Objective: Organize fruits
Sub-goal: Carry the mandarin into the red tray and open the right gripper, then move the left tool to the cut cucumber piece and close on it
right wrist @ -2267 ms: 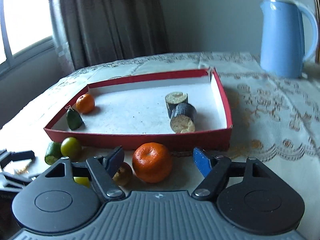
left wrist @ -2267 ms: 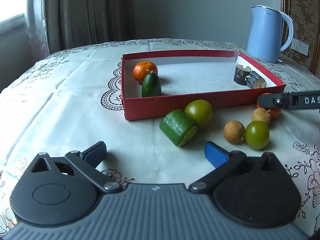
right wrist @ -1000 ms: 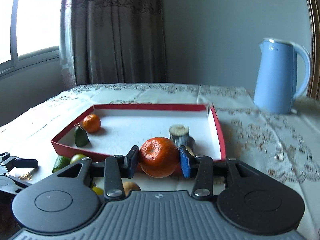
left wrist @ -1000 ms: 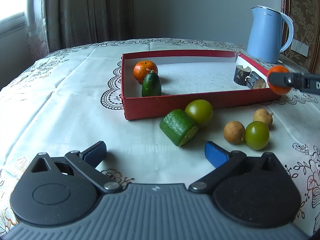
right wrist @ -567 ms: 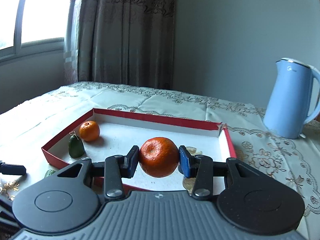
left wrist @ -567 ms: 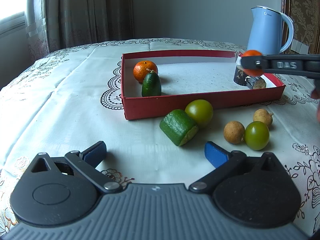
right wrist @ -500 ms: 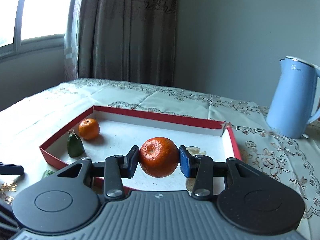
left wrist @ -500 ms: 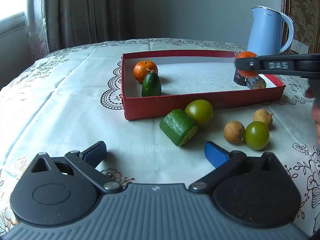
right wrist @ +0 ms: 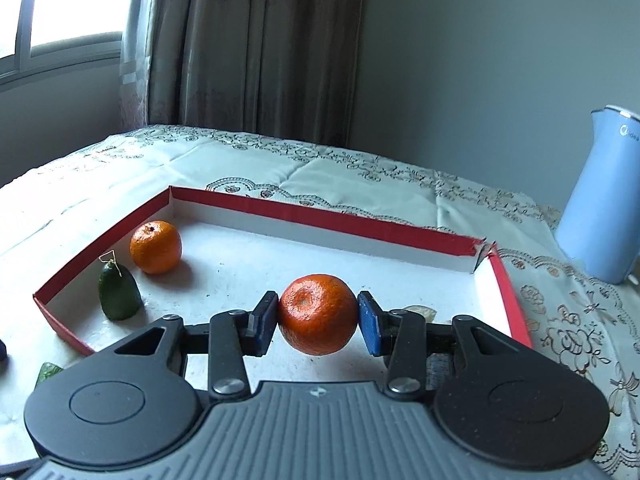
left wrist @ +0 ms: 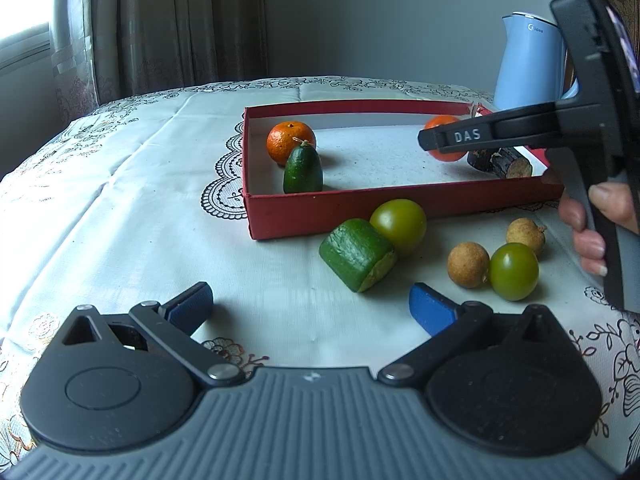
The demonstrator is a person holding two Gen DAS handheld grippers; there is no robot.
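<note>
Right gripper (right wrist: 318,320) jaws clamped on orange (right wrist: 318,314), held above box (right wrist: 320,216) floor, right of middle; lower before releasing, clear of logs (left wrist: 500,160); left gripper (left wrist: 310,306) jaws wide, empty, near worktop edge.

The right claw (right wrist: 318,322) gripped a mandarin orange (right wrist: 318,320) between its blue pads (right wrist: 368,326), held level in the air. A hand (left wrist: 592,224) wrapped fingers round its handle. The left claw (left wrist: 310,306) stood wide apart, low and empty, angled downward.
</note>
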